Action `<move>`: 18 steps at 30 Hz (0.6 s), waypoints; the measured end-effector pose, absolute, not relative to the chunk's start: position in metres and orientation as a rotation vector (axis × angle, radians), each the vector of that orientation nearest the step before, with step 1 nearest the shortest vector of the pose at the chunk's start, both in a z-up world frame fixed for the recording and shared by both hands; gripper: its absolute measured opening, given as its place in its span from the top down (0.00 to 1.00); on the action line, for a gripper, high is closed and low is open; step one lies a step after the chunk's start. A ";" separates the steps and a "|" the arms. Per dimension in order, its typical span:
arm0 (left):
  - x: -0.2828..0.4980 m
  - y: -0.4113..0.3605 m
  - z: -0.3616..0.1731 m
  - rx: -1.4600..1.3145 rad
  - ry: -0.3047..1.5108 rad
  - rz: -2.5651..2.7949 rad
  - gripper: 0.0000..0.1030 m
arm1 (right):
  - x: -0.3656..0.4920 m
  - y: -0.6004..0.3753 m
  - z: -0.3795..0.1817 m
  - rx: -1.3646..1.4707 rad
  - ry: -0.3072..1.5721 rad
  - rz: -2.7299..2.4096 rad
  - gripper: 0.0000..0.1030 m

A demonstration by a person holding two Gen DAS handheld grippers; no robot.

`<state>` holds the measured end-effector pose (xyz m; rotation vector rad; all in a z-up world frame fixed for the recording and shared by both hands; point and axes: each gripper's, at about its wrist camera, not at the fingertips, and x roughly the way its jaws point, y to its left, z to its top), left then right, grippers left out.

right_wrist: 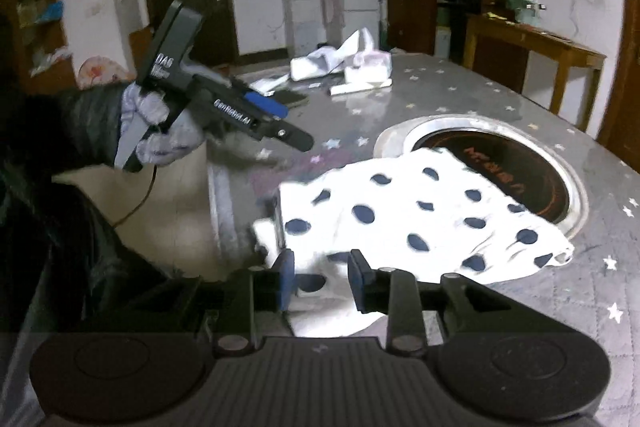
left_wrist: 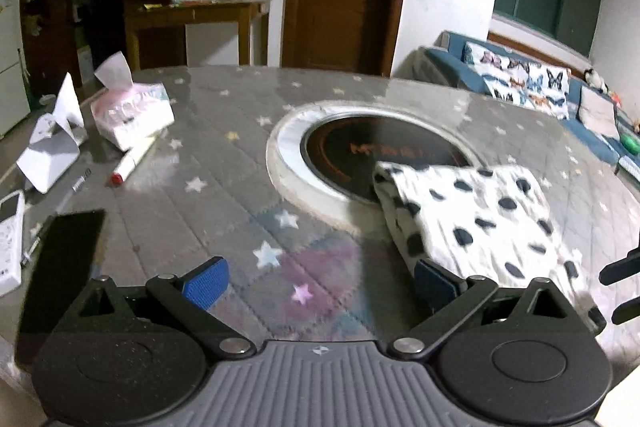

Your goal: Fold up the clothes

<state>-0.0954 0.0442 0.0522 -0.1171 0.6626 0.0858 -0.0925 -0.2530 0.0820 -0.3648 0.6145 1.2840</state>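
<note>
A folded spotted cloth (right_wrist: 420, 219) lies on the tabletop (left_wrist: 208, 155), overlapping the round inset burner (left_wrist: 360, 151). Left gripper (left_wrist: 320, 281) jaws wide, empty; right gripper (right_wrist: 322, 281) jaws narrow, just over the cloth's near edge, not pinching. A careless grab could undo the fold.

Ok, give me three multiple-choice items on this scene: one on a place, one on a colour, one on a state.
1. Where does the spotted cloth lie?
A. partly over the round hob in the table
B. on the sofa
C. on the floor

2. What colour is the cap of the marker?
A. green
B. red
C. yellow

3. How does the left gripper stand?
A. shut on the cloth
B. shut on a phone
C. open, holding nothing

Key: 1 A, a cloth corner covers the hob's rim; 2 B, its near end is red; 3 C, its pads stand wide apart over bare table.
</note>
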 end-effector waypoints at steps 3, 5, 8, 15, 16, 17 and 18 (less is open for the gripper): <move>-0.094 0.042 0.060 -0.128 0.628 0.070 0.02 | -0.081 -0.246 0.087 -0.304 0.620 1.246 0.72; -0.093 0.036 0.065 -0.131 0.605 0.040 0.02 | -0.077 -0.233 0.084 -0.316 0.631 1.204 0.72; -0.089 0.020 0.070 -0.130 0.575 -0.028 0.03 | -0.075 -0.220 0.071 -0.317 0.662 1.193 0.72; -0.074 -0.013 0.072 -0.159 0.542 -0.213 0.34 | -0.078 -0.215 0.046 -0.284 0.707 1.173 0.72; -0.072 -0.018 0.071 -0.161 0.541 -0.242 0.41 | -0.078 -0.216 0.046 -0.273 0.707 1.171 0.72; -0.070 -0.022 0.068 -0.163 0.544 -0.267 0.44 | -0.078 -0.217 0.047 -0.264 0.704 1.169 0.72; -0.068 -0.026 0.065 -0.164 0.556 -0.284 0.48 | -0.078 -0.219 0.048 -0.257 0.700 1.166 0.72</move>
